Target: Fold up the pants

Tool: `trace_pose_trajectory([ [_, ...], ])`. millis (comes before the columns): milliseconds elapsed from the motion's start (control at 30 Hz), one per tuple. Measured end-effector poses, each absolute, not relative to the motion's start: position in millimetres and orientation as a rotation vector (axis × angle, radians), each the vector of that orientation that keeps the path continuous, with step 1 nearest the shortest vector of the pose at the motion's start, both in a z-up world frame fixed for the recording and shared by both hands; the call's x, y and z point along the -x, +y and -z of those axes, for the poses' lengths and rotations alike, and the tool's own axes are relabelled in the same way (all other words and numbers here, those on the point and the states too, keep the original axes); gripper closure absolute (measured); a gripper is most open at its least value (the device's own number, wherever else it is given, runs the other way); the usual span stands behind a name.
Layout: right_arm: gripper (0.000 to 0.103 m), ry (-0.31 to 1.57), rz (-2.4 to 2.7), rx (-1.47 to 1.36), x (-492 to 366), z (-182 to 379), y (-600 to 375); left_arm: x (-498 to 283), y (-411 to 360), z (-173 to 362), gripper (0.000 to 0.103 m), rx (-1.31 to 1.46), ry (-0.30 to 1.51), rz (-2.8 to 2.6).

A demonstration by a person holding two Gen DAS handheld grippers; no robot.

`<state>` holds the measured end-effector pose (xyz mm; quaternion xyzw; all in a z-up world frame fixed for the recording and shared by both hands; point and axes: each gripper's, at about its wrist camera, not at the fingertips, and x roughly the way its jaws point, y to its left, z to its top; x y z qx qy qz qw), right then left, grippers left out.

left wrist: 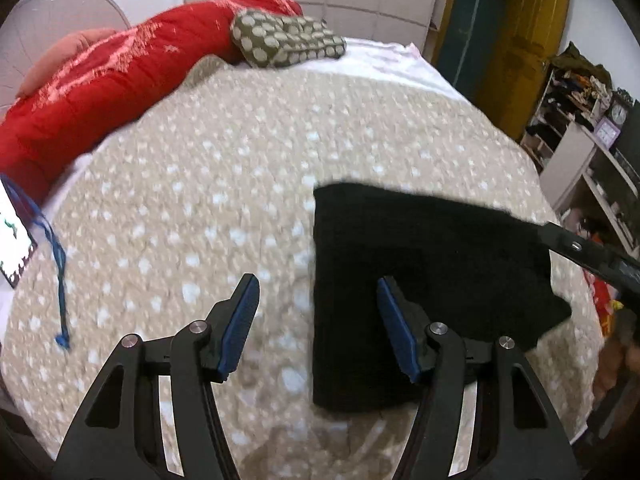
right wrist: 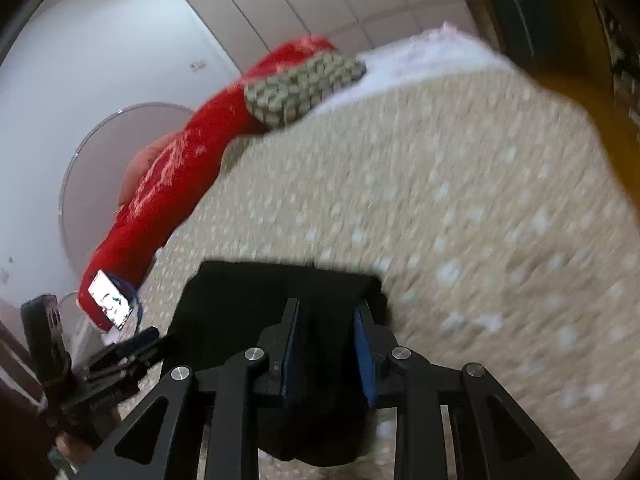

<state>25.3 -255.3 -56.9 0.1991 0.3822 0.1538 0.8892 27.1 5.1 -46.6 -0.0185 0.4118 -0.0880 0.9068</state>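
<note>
The black pants (left wrist: pixel 420 280) lie folded into a compact block on the beige spotted bedspread (left wrist: pixel 200 200). My left gripper (left wrist: pixel 316 296) is open and empty, hovering over the pants' left edge, one finger over the bedspread and one over the cloth. My right gripper (right wrist: pixel 326 312) is shut on a thick bunch of the pants (right wrist: pixel 260 292) at their near edge; the cloth fills the gap between the blue pads (right wrist: pixel 365 356). The right gripper's finger (left wrist: pixel 580 248) also shows in the left wrist view at the pants' right side.
A red quilt (left wrist: pixel 100 88) and a green dotted pillow (left wrist: pixel 284 40) lie at the bed's far left. A phone (left wrist: pixel 12 236) with a blue cord (left wrist: pixel 60 280) lies at the left edge. Shelves (left wrist: pixel 592 152) stand to the right of the bed.
</note>
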Motion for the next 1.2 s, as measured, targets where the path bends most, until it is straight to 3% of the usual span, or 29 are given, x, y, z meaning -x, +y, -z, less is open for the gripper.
trace_pose_trajectory([
  [133, 0.078, 0.767, -0.384, -0.349, -27.1, 43.8, -238.1, -46.1, -9.4, 52.2, 0.042, 0.014, 0.88, 0.177],
  [400, 0.078, 0.88, -0.222, -0.249, -69.4, 81.4, -234.5, -68.1, -16.1, 72.0, 0.036, 0.046, 0.924, 0.162],
  [633, 0.078, 0.793, -0.333, -0.285, -54.2, 45.9, -237.0, -69.1, -18.2, 76.0, 0.031, 0.051, 0.911, 0.151],
  [900, 0.078, 0.921, -0.373, -0.22, -84.9, 84.8, -196.7, -68.6, -22.6, 77.4, 0.031, 0.037, 0.909, 0.129],
  [1067, 0.078, 0.877, -0.396, -0.13, -48.4, 49.7, -191.5, -68.0, -21.3, 77.6, 0.031, 0.048, 0.912, 0.126],
  [1200, 0.078, 0.895, -0.388, -0.056, -4.8, 56.6, -186.9, -64.2, -22.1, 77.2, 0.031, 0.044, 0.908, 0.125],
])
